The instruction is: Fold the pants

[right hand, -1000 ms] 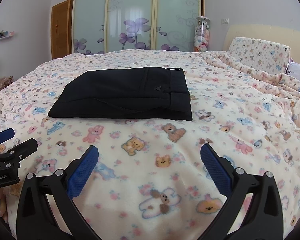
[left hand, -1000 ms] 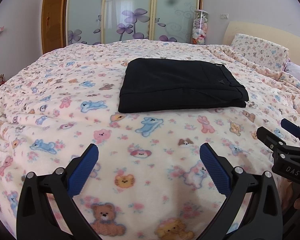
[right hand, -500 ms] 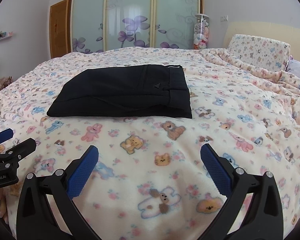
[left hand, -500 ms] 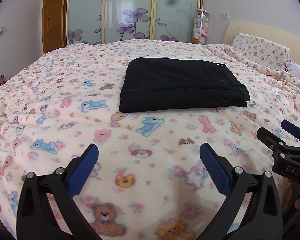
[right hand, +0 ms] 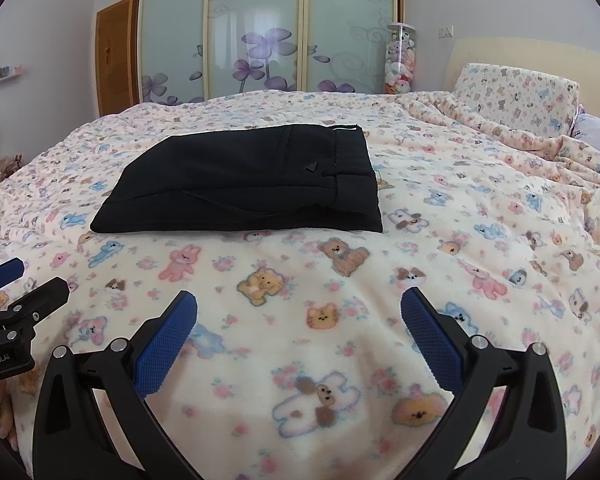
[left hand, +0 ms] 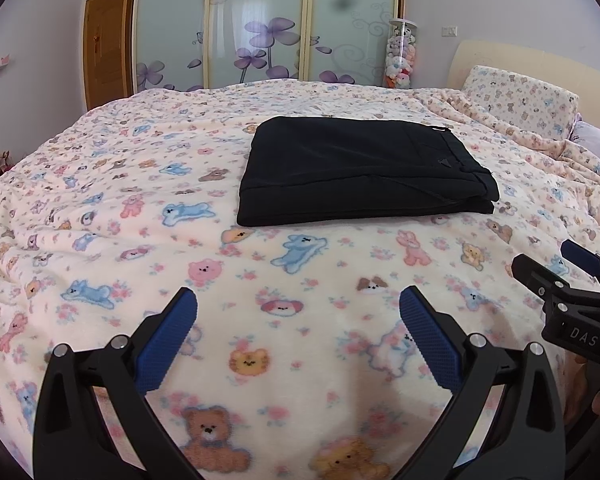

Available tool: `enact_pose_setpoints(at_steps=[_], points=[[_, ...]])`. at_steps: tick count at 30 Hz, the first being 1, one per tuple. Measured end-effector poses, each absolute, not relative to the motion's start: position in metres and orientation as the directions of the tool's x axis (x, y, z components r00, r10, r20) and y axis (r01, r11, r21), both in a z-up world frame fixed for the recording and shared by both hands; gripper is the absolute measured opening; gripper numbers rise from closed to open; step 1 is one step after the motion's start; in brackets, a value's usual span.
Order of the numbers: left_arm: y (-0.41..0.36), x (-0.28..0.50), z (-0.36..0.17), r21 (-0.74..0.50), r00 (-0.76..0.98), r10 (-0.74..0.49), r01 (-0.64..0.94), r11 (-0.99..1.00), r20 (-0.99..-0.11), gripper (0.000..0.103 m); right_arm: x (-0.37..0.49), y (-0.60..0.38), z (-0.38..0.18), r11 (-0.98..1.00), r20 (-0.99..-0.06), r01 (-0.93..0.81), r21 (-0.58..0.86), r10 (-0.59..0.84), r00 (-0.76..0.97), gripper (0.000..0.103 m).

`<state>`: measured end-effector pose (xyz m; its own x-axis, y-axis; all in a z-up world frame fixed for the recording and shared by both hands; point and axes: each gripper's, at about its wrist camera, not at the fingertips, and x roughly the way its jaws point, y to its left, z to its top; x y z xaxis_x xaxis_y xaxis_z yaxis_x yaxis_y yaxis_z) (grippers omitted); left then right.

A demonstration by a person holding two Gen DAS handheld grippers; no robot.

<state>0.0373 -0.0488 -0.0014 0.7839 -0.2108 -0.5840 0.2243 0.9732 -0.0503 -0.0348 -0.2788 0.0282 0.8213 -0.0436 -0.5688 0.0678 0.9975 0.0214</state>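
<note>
The black pants point(left hand: 360, 172) lie folded into a flat rectangle on the bed, waistband to the right; they also show in the right wrist view point(right hand: 247, 184). My left gripper point(left hand: 297, 308) is open and empty, held above the blanket well in front of the pants. My right gripper point(right hand: 297, 308) is open and empty too, also short of the pants. The right gripper shows at the right edge of the left wrist view point(left hand: 556, 268). The left gripper shows at the left edge of the right wrist view point(right hand: 23, 280).
The bed is covered by a cream blanket with cartoon animals point(left hand: 139, 208). A matching pillow point(right hand: 516, 96) lies at the right by the headboard. Sliding wardrobe doors with purple flowers point(left hand: 267, 28) and a tube of plush toys point(left hand: 400, 56) stand behind the bed.
The right wrist view has shifted slightly, so the pants sit a little lower and nearer. Both grippers stay open and the pants have not moved.
</note>
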Motion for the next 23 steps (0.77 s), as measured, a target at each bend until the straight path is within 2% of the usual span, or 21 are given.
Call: enact_pose_setpoints(at_steps=[23], points=[[-0.0456,0.0411,0.0006,-0.055,0.773,-0.214,0.227,0.972,-0.597,0.101,-0.0305,-0.2823,0.0258,0.998,-0.579,0.064,0.027,-0.037,0.814,0.102]])
